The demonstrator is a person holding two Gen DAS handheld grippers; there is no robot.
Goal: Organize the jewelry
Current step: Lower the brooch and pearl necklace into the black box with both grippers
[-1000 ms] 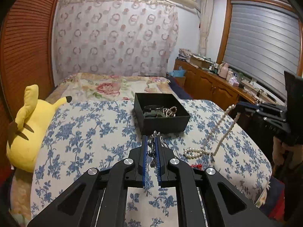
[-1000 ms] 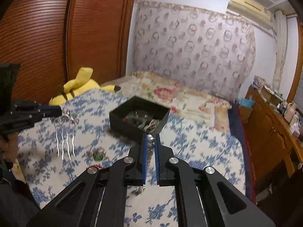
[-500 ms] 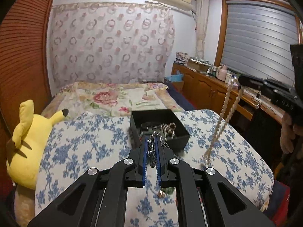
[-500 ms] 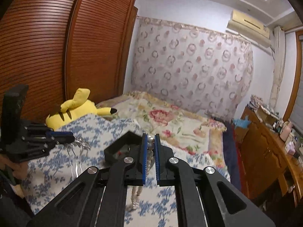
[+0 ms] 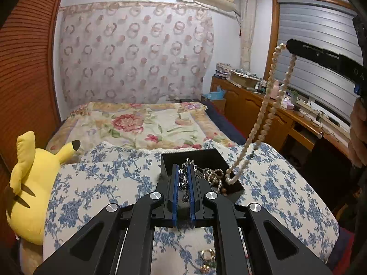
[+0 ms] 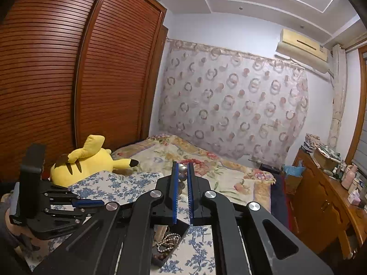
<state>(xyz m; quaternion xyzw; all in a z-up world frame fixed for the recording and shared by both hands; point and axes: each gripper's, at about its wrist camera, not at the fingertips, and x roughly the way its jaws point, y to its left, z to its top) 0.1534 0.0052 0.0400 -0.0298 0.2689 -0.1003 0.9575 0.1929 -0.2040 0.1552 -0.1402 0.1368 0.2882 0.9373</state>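
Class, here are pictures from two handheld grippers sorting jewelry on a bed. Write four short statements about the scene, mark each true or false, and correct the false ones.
1. The right gripper holds a pearl necklace. True.
2. The necklace's lower end hangs at the black box. True.
3. The left gripper is open and empty. False: it is shut on a silver chain.
4. The yellow plush toy sits inside the box. False: it lies beside the blue floral quilt.
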